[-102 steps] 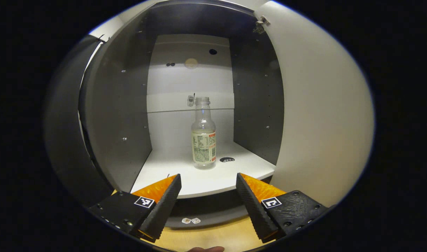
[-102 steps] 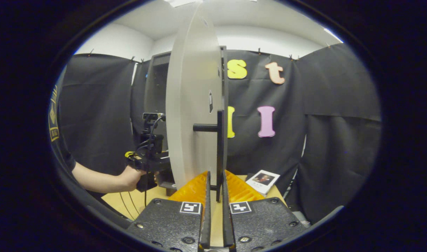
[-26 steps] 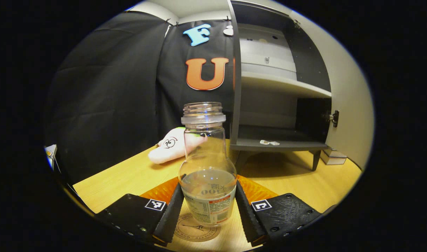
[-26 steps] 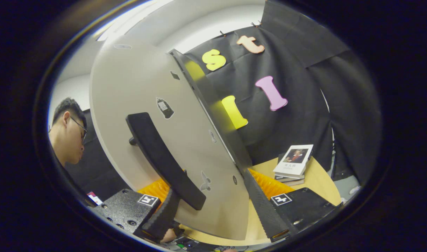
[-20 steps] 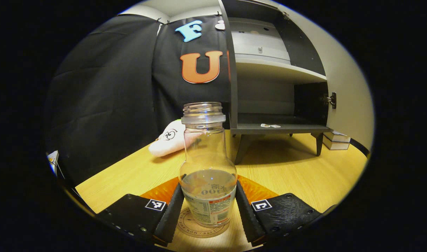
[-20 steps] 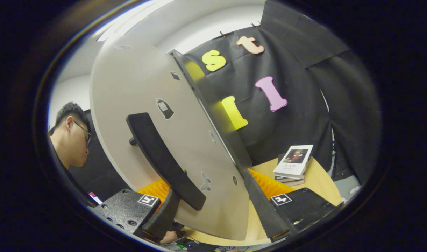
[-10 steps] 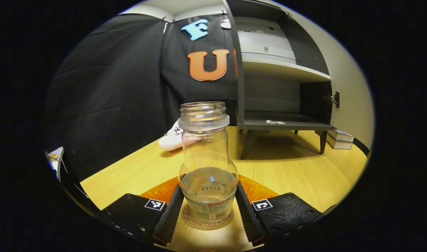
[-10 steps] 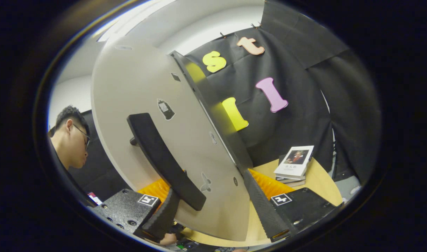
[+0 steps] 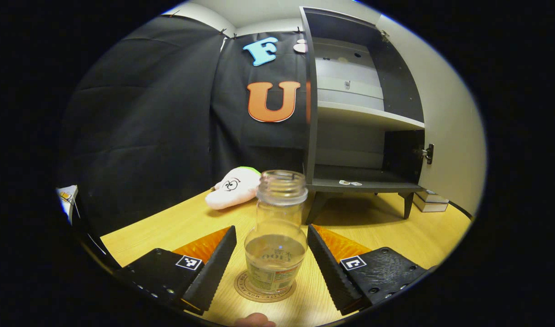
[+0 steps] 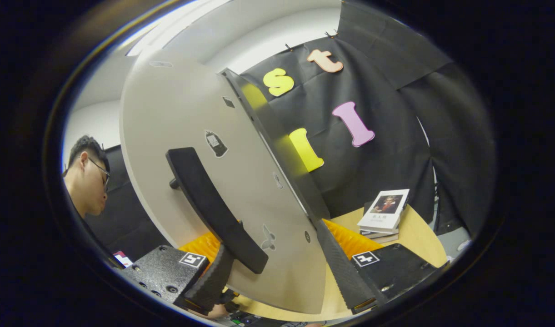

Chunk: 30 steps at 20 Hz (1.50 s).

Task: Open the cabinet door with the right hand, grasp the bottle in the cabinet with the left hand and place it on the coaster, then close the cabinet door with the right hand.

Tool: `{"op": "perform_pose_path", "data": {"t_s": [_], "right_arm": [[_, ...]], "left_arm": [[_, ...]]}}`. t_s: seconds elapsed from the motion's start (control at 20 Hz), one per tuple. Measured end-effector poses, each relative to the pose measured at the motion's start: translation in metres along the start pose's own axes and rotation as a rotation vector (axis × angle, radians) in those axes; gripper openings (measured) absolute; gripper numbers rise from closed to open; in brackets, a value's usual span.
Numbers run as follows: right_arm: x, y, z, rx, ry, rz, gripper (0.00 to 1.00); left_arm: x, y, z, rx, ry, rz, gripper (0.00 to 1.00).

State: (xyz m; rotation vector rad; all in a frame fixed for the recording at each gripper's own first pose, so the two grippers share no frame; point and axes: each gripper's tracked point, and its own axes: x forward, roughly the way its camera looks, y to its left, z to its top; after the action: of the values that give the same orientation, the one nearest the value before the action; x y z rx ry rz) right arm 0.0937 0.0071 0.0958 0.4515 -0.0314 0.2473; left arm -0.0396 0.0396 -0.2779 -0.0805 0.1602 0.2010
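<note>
The clear glass bottle (image 9: 276, 236) with a printed label stands upright on the round cork coaster (image 9: 264, 287) on the pale wooden tabletop (image 9: 386, 227). The left gripper (image 9: 272, 259) has its jaws spread, one finger either side of the bottle and clear of it. Behind, the grey cabinet (image 9: 350, 113) stands open on short legs, a pink plush toy (image 9: 234, 187) lying beside it. The right gripper (image 10: 277, 272) is spread around the lower edge of the pale cabinet door (image 10: 204, 113), near its black bar handle (image 10: 209, 204). A stack of books (image 10: 384, 213) rests on the table's far corner.

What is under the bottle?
The bottle stands on a round coaster, which lies on the wooden table. The coaster's middle is covered by the bottle, so its picture cannot be made out.
</note>
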Motion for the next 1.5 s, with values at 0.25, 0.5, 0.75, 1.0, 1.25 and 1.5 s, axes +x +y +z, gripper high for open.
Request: {"op": "perform_pose_path", "data": {"t_s": [0.25,0.5,0.75,1.0,1.25,1.5], "right_arm": [[0.002,-0.001,0.0,0.02,-0.03,0.023,1.0],[0.001,-0.001,-0.001,0.031,-0.013,0.025,1.0],[-0.006,-0.005,-0.004,0.024,0.006,0.039,1.0],[-0.029,-0.006,-0.017,0.103,0.037,0.122,1.0],[-0.037,-0.027,-0.034,-0.177,0.169,0.125,1.0],[-0.016,-0.009,-0.056,-0.132,0.259,0.255,0.99]], "left_arm": [[-0.034,0.016,0.058,-0.024,-0.043,-0.001,0.94],[-0.056,0.011,0.104,-0.045,-0.026,-0.015,0.95],[-0.066,-0.051,0.176,0.113,-0.066,-0.036,0.95],[-0.066,-0.129,0.224,0.165,-0.135,-0.094,0.96],[-0.071,-0.177,0.241,0.145,-0.144,-0.096,1.0],[-0.102,-0.195,0.225,0.21,-0.116,-0.088,0.96]]}}
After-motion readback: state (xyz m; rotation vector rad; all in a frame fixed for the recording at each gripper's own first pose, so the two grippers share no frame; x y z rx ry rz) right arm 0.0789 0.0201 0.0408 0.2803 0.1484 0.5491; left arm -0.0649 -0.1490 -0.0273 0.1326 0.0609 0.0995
